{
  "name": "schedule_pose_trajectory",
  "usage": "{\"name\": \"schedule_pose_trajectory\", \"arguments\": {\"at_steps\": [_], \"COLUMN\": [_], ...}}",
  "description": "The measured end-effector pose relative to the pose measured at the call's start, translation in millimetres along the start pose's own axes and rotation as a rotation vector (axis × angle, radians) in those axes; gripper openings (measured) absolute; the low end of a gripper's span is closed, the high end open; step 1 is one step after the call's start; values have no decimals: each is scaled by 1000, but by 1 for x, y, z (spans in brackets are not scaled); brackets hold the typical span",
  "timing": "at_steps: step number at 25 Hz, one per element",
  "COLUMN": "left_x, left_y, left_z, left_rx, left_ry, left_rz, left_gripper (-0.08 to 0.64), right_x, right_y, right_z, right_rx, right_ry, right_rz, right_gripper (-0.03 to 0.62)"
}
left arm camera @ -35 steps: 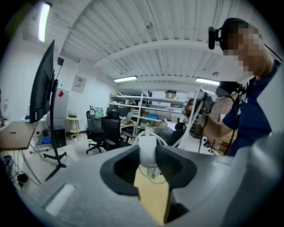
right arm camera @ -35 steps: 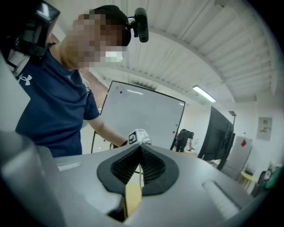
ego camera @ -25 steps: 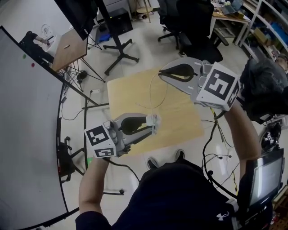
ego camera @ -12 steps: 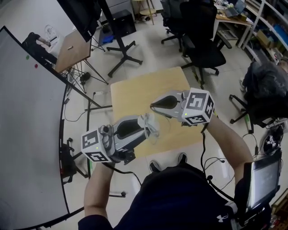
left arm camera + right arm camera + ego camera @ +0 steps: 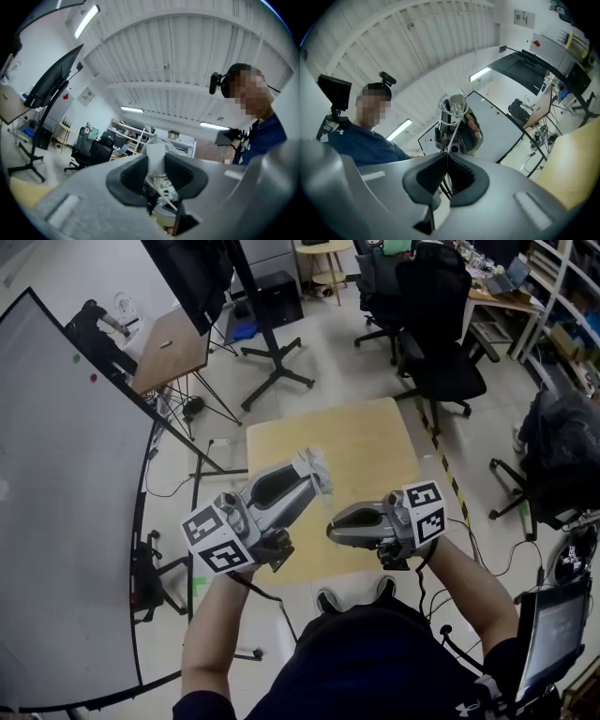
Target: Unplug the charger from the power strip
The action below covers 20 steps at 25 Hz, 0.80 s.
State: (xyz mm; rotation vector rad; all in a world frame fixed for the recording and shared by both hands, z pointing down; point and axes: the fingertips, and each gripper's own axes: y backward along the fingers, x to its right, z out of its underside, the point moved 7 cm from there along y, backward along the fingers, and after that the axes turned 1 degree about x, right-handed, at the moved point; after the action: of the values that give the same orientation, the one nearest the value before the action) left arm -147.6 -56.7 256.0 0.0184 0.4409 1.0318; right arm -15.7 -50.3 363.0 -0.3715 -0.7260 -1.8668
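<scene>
Nearest the person, the right tool [image 5: 330, 532] has its jaws together, and its own view shows them pinching a thin white cable [image 5: 454, 127]. The cable runs up toward 12 o'clock to the other tool.

At about 10 o'clock from the right tool, the left tool [image 5: 309, 480] is clamped on the white charger [image 5: 155, 151]. Loose loops of the same cable are bunched around the block. Both tools hang in the air, apart from each other, over the near edge of the wooden surface [image 5: 375, 442].

No power strip shows in any view, so I judge the charger to be already free of it.

The main risk is the short run of cable between the two grips. If the hands spread apart, it goes taut. That could strain the cable where it joins the charger, or drag the block out of the left tool's hold. The block is smooth and partly wrapped in cable, so the grip on it may be less sure than it looks.

If the charger drops here, it could miss the surface edge and land on the floor toward 6 o'clock. A slack loop could also catch on a tool's marker cube.
</scene>
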Motion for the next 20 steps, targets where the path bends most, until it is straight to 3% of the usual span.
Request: {"name": "schedule_pose_trajectory", "arguments": {"at_steps": [3, 7, 10, 12, 15, 20], "left_x": [0, -11, -18, -21, -33, -37], "left_y": [-6, -6, -7, -5, 2, 6], "left_z": [-5, -17, -18, -12, 6, 32], "left_rx": [-22, -29, -107, -152, -211, -326], "left_ry": [-43, -110, -203, -227, -229, -204], "left_rz": [-24, -103, -161, -181, -179, -170], "left_gripper": [118, 118, 120, 118, 118, 118], "right_x": [-5, -21, -34, -41, -58, -87], "right_y": [7, 11, 16, 17, 16, 10], "right_z": [3, 18, 17, 10, -10, -57], "right_rx": [-23, -143, -163, -232, -358, -477], "right_ry": [-6, 12, 35, 140, 377, 637], "right_rz": [4, 2, 30, 89, 176, 290], "right_gripper": [11, 11, 14, 14, 11, 9]}}
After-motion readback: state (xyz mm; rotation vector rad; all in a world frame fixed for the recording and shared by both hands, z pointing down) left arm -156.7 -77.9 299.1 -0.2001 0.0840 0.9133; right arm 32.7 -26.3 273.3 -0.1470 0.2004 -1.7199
